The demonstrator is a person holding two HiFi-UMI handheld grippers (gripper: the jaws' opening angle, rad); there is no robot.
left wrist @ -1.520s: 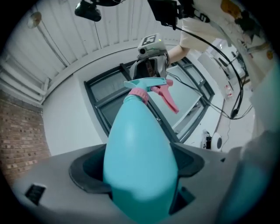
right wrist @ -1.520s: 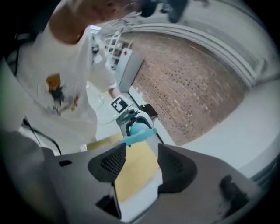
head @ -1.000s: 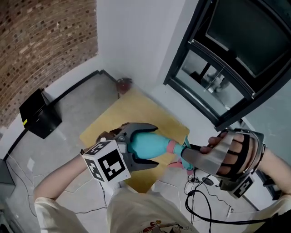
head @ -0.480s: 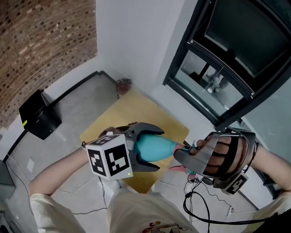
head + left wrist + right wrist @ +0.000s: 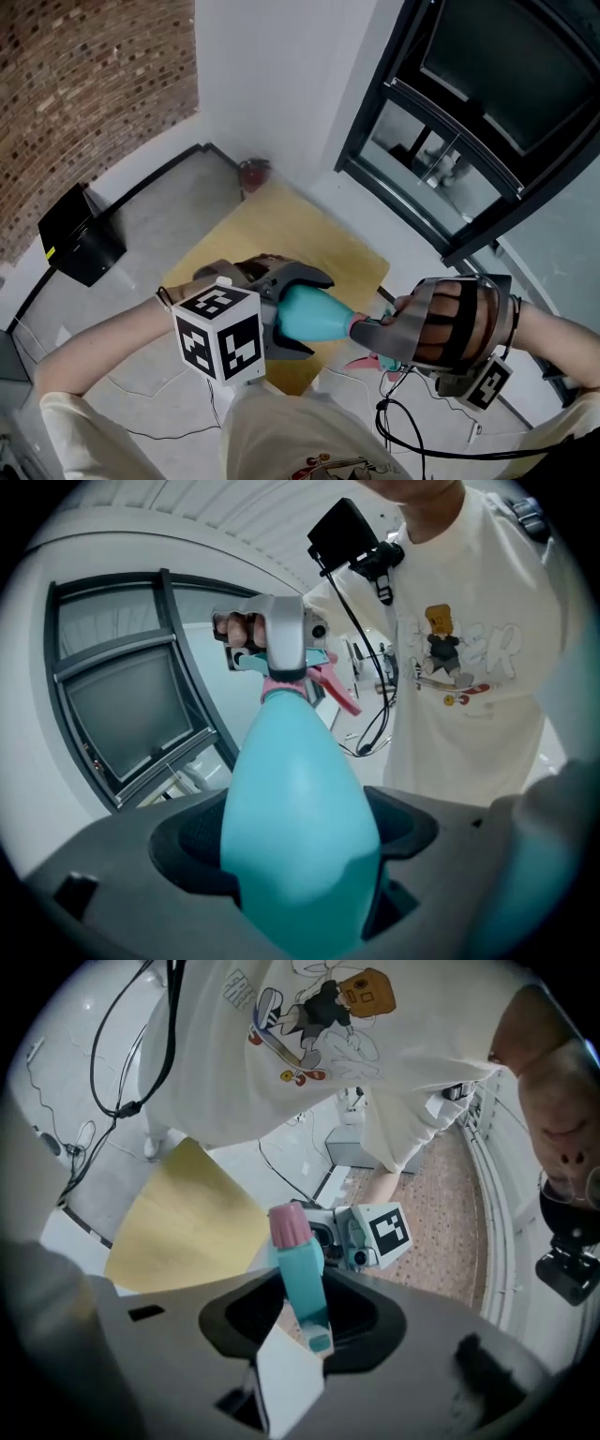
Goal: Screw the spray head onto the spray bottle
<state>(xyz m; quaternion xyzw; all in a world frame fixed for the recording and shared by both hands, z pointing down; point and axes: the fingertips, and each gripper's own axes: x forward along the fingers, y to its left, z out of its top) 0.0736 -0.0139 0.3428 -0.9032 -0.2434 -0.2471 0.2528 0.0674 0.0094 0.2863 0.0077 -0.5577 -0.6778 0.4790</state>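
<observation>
I am clenching my left hand-held gripper (image 5: 312,315) on the smooth, teal, teardrop-shaped plastic spray bottle (image 5: 295,799), and its dark textured pads (image 5: 197,841) are pressing on the wide belly. My right hand-held gripper (image 5: 305,1321) has just been closing its jaws and is grasping the slim teal spray head (image 5: 304,1283). Its round pink collar (image 5: 289,1225) is sitting at the bottle's narrow neck. I am holding both in the air over a flat yellow mat (image 5: 281,234) on the grey floor (image 5: 159,225).

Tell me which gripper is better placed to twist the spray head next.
Right gripper: its jaws, just closed, hold the spray head at the bottle neck, while the left gripper clamps the bottle's body.
</observation>
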